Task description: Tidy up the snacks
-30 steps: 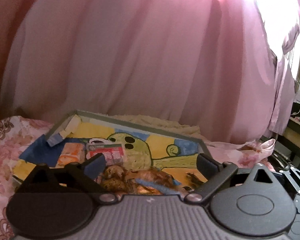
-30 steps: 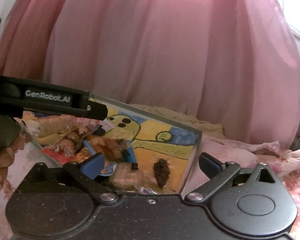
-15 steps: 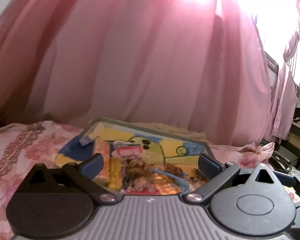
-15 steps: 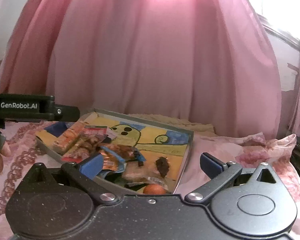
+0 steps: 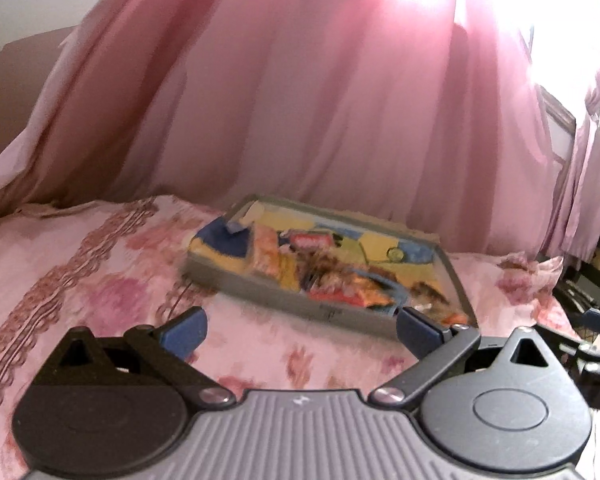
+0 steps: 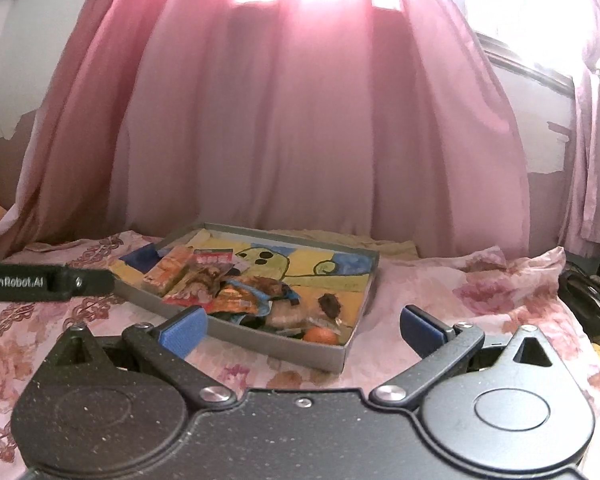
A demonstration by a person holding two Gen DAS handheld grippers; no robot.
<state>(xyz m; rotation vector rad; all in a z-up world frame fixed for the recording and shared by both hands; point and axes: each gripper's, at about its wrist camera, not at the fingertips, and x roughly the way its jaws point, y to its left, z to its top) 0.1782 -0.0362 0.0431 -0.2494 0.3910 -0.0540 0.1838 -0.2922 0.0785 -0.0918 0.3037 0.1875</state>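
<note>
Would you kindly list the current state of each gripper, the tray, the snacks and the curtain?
left gripper: open, empty
right gripper: open, empty
tray: flat on the bedspread
snack packets: piled inside the tray
orange: in the tray's near corner
curtain: drawn

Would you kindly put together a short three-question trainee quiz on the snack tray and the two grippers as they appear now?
1. True or false: the left gripper is shut on a snack packet.
2. Multiple choice: the small round orange fruit lies in the shallow grey tray with a painted yellow, blue and green floor: A) at its far left corner; B) at its near right corner; C) outside it, on the pink floral bedsheet.
3. Fill in: behind the tray hangs a ____ fabric curtain.

Key: 1 false, both the left gripper and the right gripper are open and empty; 2 B; 3 pink.
</note>
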